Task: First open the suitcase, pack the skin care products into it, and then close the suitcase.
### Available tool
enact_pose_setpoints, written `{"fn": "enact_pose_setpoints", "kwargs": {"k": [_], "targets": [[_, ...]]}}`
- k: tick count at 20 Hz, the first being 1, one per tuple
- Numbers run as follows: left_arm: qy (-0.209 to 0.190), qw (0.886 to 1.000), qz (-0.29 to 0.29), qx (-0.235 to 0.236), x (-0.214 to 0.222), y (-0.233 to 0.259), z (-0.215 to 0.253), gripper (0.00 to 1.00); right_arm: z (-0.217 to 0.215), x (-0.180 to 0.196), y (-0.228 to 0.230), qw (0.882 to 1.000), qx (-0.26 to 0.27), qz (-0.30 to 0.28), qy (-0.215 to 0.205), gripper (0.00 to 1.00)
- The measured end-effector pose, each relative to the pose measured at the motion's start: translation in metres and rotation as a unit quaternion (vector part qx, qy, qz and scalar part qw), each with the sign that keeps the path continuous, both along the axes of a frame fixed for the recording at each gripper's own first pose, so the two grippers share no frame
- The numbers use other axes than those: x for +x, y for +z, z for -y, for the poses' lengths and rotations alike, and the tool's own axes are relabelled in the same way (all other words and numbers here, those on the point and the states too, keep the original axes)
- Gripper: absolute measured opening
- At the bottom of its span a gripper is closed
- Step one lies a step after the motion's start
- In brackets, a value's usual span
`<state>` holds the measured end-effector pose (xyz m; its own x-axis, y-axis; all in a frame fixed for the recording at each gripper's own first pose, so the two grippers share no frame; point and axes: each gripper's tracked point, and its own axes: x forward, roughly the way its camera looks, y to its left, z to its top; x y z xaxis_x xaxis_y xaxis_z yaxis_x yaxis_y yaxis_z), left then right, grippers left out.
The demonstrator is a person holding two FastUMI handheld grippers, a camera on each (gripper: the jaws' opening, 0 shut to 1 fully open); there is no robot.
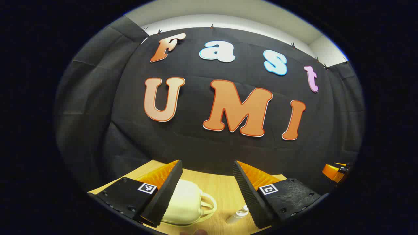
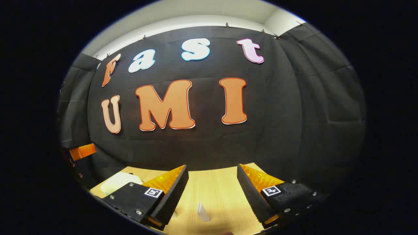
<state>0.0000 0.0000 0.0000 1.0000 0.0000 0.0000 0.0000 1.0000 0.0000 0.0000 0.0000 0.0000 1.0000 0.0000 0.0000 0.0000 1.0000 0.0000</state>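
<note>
Left gripper view: the left claw (image 1: 207, 182) is held apart and empty above the closed cream suitcase (image 1: 184, 204) on the tabletop (image 1: 225, 189), a skin care bottle (image 1: 236, 216) lying beside it, the right claw (image 2: 212, 186) likewise apart, so opening, packing and closing are all judged outstanding.

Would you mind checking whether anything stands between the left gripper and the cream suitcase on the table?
Nothing visible does. In the left gripper view the left gripper is open above the wooden table, and the closed suitcase lies just ahead of its fingers, nearer one finger. A small white bottle lies off to the side, not in the way.
</note>
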Motion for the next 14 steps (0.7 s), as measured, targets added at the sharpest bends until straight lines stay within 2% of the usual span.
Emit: {"fn": "enact_pose_setpoints", "kwargs": {"k": [3, 6, 13, 14], "targets": [[0.030, 1.000, 0.002, -0.006, -0.005, 0.005, -0.014, 0.98, 0.008, -0.001, -0.009, 1.000, 0.012, -0.025, -0.002, 0.95], [0.028, 0.999, -0.021, -0.012, -0.003, 0.001, -0.013, 0.98, 0.014, -0.004, -0.004, 1.000, 0.008, -0.026, -0.011, 0.95], [0.023, 0.999, 0.021, 0.036, 0.003, 0.039, -0.012, 1.00, 0.011, -0.008, -0.004, 1.000, -0.012, -0.021, -0.015, 0.95], [0.020, 0.999, 0.022, 0.041, 0.005, 0.039, -0.009, 0.96, 0.014, -0.012, -0.001, 1.000, -0.017, -0.013, -0.020, 0.95]]}}
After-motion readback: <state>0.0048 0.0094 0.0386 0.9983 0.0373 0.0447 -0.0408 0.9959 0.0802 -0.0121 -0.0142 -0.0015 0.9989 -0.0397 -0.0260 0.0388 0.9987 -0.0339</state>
